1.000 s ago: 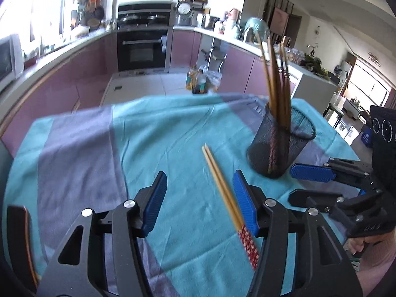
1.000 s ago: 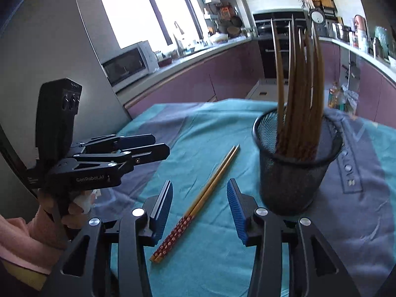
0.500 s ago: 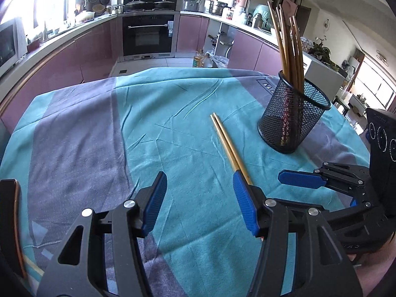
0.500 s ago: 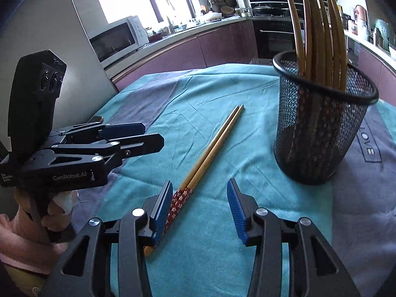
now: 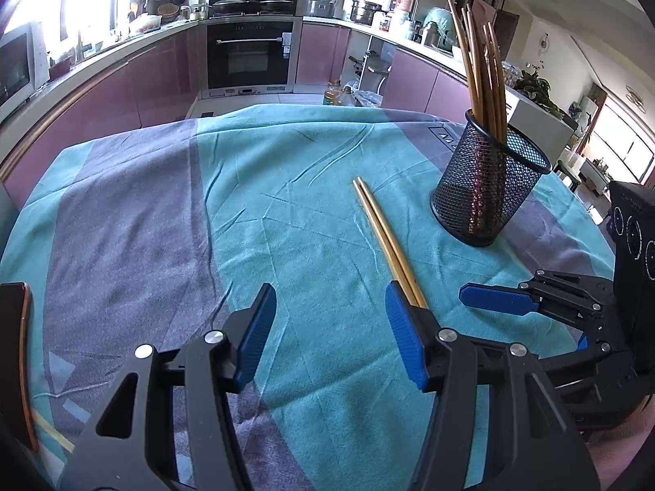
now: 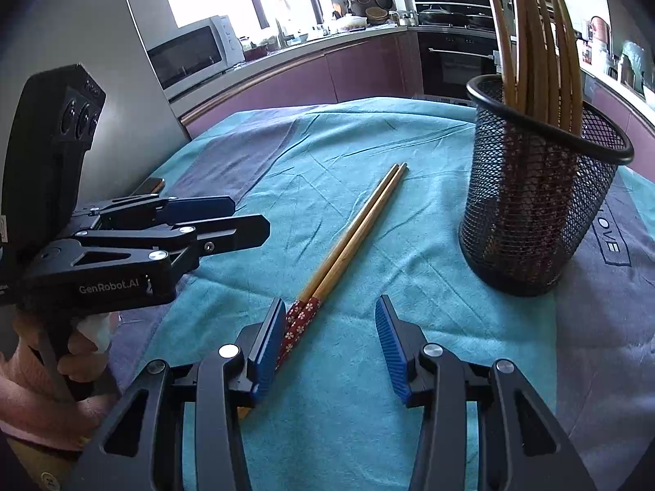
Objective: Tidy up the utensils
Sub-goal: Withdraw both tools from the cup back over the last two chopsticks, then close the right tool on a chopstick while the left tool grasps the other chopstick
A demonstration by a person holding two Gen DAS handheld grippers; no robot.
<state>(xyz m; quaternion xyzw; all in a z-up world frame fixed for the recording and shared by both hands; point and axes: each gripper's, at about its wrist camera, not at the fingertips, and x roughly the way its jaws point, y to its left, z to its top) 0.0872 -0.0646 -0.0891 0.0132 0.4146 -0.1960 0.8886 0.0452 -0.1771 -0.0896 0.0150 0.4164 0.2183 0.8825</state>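
We see the left black two-finger gripper with blue ribbed pads (image 5: 329, 327) tilted downward, jaws parted, nothing between them. The right black gripper with blue pads (image 6: 330, 339) tilts down alike, jaws apart, gripping nothing. A hand (image 6: 80, 352) clasps the left gripper's handle, pink sleeve showing.

Chopstick pair (image 6: 352, 241) flat on cloth — beside upright mesh holder (image 6: 532, 204).

Bright window daylight, sharp focus, strong fisheye bending, dark corners.
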